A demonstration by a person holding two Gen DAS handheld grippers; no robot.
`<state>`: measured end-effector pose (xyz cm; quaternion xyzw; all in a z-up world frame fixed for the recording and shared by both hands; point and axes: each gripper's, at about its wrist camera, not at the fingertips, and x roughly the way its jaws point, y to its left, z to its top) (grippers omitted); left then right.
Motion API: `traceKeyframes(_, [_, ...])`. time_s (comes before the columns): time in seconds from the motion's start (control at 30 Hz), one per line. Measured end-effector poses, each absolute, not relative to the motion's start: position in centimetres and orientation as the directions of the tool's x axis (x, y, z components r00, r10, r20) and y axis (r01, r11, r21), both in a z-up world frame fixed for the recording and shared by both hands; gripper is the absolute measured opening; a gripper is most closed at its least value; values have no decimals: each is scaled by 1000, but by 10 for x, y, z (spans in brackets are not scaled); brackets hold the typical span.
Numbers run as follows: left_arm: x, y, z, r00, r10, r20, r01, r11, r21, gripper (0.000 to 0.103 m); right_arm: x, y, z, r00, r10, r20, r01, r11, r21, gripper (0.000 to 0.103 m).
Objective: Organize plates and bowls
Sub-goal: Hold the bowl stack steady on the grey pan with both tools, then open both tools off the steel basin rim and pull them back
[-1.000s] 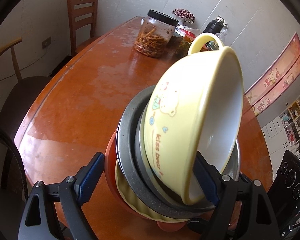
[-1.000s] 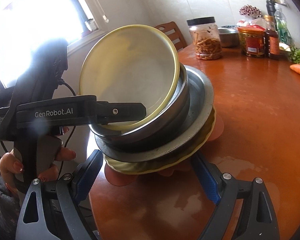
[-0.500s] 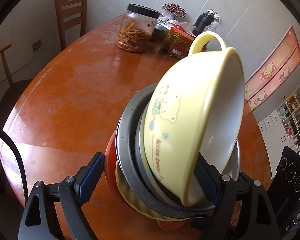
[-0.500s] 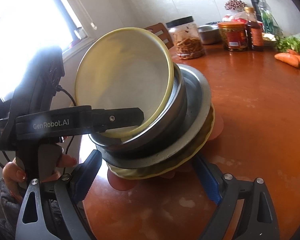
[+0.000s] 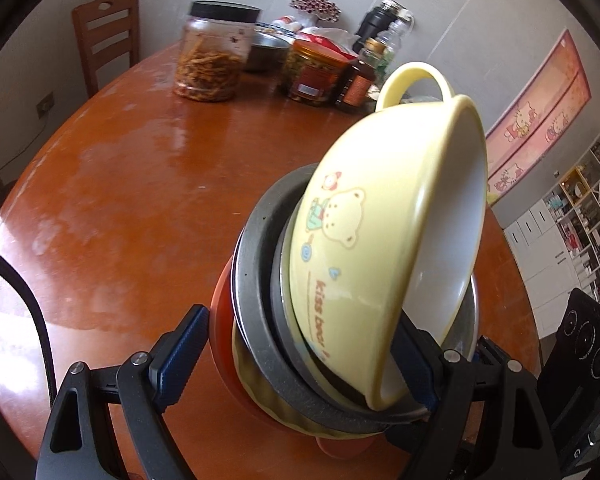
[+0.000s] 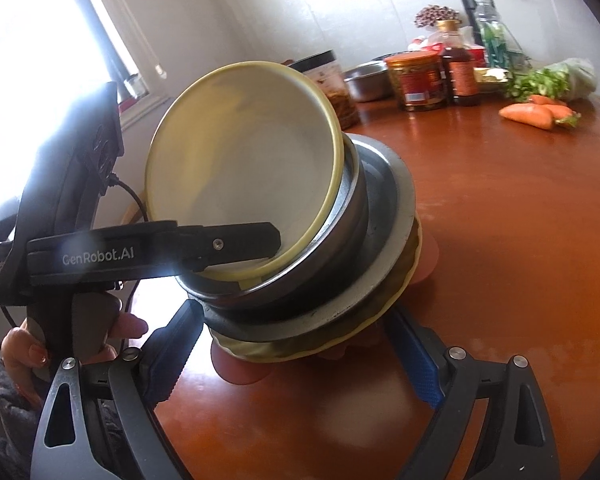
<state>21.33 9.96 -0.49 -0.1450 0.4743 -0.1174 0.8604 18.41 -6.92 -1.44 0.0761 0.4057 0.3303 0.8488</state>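
Bowl, yellow, tilted atop nested stack near tabletop front edge; left gripper spread wide, one finger inside rim, tipping it, probably to seat it. Right gripper wide, straddling stack base, holding nothing.

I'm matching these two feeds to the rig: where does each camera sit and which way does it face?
Left wrist: on the left gripper, looking across the table to the jars; its own fingers show.
Right wrist: on the right gripper, facing the window; shows its fingers, the left gripper and the hand holding it.
Shared: the tilted yellow bowl atop the stack, and the snack jar.
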Motion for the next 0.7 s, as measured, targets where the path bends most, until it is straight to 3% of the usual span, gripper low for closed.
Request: traceKeyframes(0.7, [242, 1, -3, 472, -394, -788, 198, 919, -341, 86, 188, -164, -16, 526, 577, -625, -396, 816, 421, 93])
